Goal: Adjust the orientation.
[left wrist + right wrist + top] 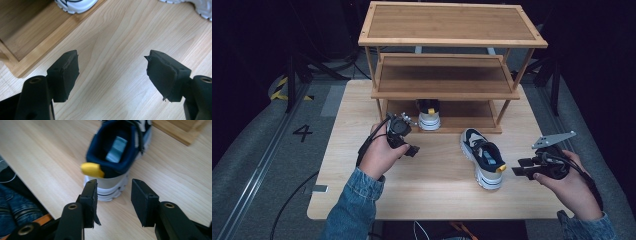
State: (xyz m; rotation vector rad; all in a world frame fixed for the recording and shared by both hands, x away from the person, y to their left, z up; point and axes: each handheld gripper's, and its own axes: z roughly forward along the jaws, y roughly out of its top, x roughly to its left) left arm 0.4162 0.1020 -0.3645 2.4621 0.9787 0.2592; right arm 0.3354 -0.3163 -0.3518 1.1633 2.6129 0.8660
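sneaker (pixel 117 157) just beyond right fingers (pixel 90 195)

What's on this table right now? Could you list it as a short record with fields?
Table: light wooden top
Rack: three-shelf wooden rack at the far side
Shoe one: sneaker on the rack's bottom shelf
Shoe two: sneaker on the table, before the rack
Left tongs: open, empty, over bare table
Right tongs: open, empty, pointed at shoe two's heel

Pale wooden table (pixel 362 107), grey floor (pixel 257 150)
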